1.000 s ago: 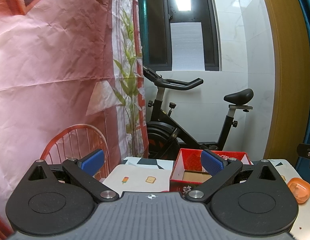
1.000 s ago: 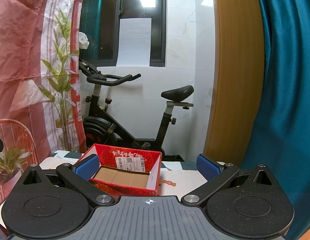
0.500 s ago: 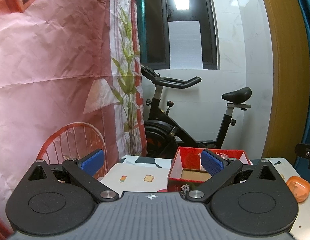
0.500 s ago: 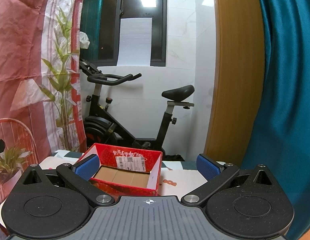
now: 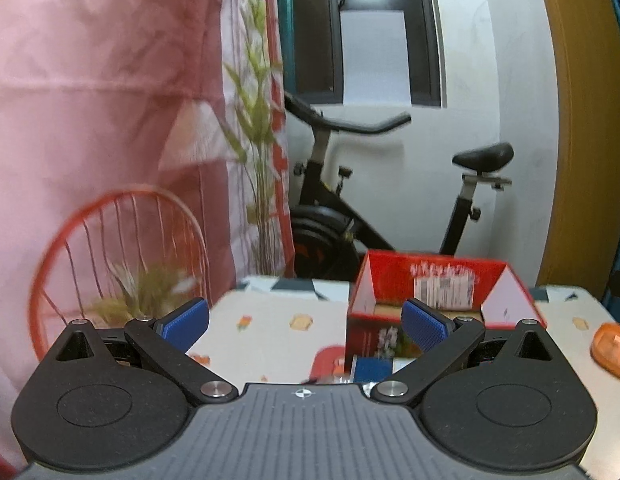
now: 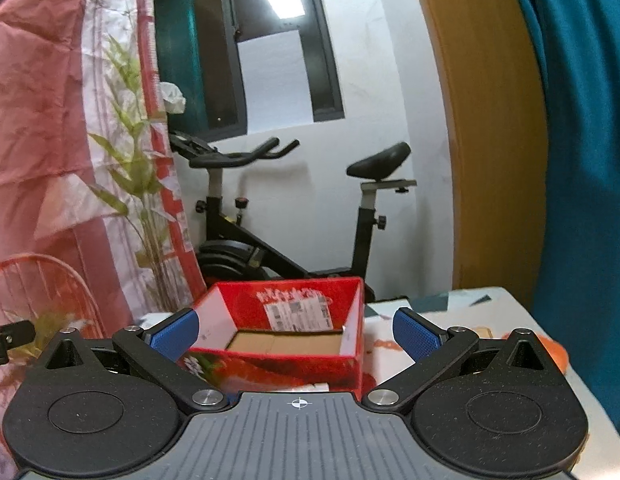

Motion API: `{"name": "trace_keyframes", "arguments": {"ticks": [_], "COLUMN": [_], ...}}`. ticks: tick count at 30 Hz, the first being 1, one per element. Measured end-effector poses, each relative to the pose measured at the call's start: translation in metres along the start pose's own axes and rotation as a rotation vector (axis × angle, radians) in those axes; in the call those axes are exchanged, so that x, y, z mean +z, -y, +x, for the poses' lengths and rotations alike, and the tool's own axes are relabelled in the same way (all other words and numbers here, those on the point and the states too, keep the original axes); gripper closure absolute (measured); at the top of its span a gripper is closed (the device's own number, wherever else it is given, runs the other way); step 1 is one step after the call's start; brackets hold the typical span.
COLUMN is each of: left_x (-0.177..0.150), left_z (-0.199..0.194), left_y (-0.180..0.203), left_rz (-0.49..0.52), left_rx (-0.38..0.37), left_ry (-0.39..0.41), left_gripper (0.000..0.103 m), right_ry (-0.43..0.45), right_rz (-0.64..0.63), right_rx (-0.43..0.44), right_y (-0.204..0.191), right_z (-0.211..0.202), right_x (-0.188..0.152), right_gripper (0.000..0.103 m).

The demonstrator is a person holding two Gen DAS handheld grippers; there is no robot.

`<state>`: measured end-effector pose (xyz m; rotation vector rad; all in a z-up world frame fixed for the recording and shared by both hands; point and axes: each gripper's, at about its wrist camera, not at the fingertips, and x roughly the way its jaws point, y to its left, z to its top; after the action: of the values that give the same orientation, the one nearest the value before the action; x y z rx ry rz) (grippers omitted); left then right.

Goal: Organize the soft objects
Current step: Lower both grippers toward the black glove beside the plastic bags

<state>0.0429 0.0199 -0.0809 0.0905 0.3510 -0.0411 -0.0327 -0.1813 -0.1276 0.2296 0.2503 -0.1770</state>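
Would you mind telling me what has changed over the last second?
Both cameras tipped downward, showing more table; the right one also rolled. The red box looks closer. Left gripper and right gripper remain open and empty; nothing was grasped. The orange object stays put.

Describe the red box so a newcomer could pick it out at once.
Find the black exercise bike against the white wall. In front of it, on the patterned table, stands the red box: open-topped, with a brown cardboard floor and a white shipping label inside its far wall.
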Motion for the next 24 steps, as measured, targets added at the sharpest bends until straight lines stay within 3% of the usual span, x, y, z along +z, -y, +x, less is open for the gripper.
{"name": "trace_keyframes", "arguments": {"ticks": [9, 17, 21, 24], "left_x": [-0.054, -0.095, -0.117, -0.131], "left_z": [0.046, 0.074, 0.087, 0.095], "left_y": [-0.007, -0.019, -0.007, -0.003], "left_rz": [0.018, -0.064, 0.024, 0.035], "left_rx": [-0.091, -0.167, -0.166, -0.188], "left_ry": [-0.128, -0.236, -0.276, -0.33], "left_gripper": [0.0, 0.001, 0.003, 0.006], "right_ry": [-0.099, -0.218, -0.252, -0.26], "right_rz": [-0.019, 0.006, -0.037, -0.094], "right_rx": [-0.042, 0.03, 0.007, 0.012], "right_y": [0.004, 0.008, 0.006, -0.001], "right_z": [0.046, 0.072, 0.077, 0.077], "right_x": [-0.062, -0.106, -0.127, -0.139], "right_gripper": [0.0, 0.0, 0.0, 0.0]}}
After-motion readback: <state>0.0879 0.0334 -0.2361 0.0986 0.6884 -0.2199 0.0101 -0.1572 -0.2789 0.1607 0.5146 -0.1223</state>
